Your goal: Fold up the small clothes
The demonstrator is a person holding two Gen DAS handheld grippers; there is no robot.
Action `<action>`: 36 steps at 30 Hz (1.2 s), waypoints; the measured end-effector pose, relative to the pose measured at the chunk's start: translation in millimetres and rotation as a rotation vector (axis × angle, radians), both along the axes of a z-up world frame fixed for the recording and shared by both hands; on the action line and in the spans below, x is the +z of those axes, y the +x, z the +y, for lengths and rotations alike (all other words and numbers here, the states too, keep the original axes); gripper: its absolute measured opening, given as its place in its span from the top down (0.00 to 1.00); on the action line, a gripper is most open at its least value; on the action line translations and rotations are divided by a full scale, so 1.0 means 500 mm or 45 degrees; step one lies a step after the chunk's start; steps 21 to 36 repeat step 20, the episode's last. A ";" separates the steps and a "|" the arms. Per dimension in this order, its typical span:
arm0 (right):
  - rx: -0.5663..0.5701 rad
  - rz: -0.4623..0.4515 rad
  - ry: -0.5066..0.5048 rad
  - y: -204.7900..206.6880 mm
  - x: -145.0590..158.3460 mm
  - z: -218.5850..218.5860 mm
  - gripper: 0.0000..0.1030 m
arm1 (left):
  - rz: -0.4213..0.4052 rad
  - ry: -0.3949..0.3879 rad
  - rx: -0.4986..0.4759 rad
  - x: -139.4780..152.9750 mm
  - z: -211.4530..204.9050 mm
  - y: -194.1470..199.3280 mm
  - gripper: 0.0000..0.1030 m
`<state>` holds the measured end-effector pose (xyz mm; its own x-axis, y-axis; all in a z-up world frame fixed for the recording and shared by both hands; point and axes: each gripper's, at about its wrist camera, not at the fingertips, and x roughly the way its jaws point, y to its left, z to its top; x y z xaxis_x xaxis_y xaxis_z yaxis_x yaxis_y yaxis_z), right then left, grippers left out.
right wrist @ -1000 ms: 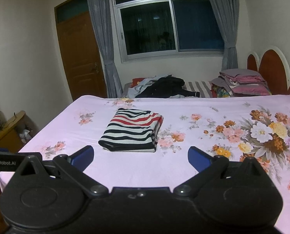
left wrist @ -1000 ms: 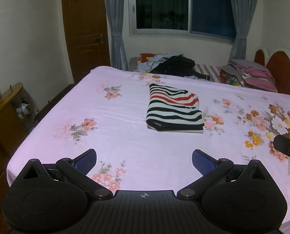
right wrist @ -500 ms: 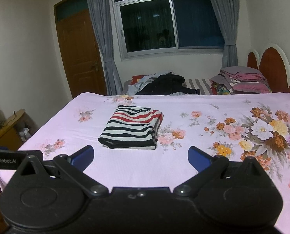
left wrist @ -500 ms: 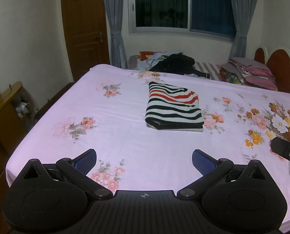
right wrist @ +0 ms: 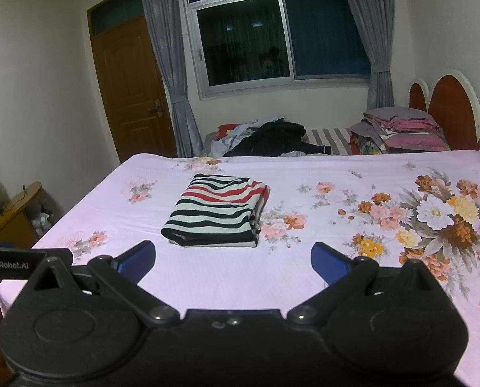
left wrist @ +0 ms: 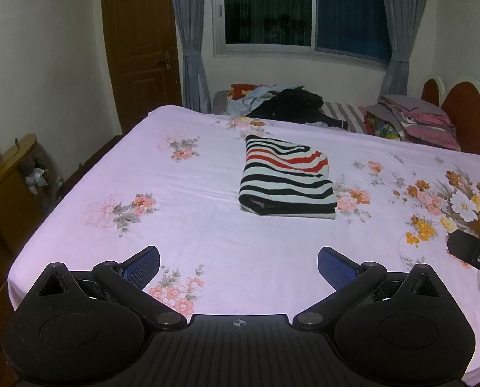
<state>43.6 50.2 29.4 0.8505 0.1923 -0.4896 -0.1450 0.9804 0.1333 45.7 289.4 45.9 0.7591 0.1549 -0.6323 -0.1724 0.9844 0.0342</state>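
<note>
**Count of things in the room**

One folded striped garment [left wrist: 286,179] on one bed [left wrist: 191,225]. Two tools: left tool [left wrist: 238,266], right tool [right wrist: 233,261], each with two blue-padded fingers. One door [left wrist: 140,45]. One window [right wrist: 278,35], two curtains. One heap of loose clothes [right wrist: 265,138]. One stack of folded bedding [right wrist: 401,129].

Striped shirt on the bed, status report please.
Left tool open, right tool open, both empty. Striped shirt folded on bedsheet, untouched. Nothing between tools and shirt.

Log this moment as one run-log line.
striped garment: folded, flat on bed | left gripper: open, empty | right gripper: open, empty | contact: none
</note>
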 end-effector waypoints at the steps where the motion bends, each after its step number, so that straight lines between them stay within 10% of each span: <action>1: 0.001 0.001 0.001 0.001 -0.002 0.000 0.00 | 0.003 0.000 0.000 -0.001 0.000 0.004 0.00; 36: -0.016 0.062 0.019 0.038 -0.037 -0.015 0.00 | 0.022 -0.060 -0.042 -0.025 -0.005 0.063 0.00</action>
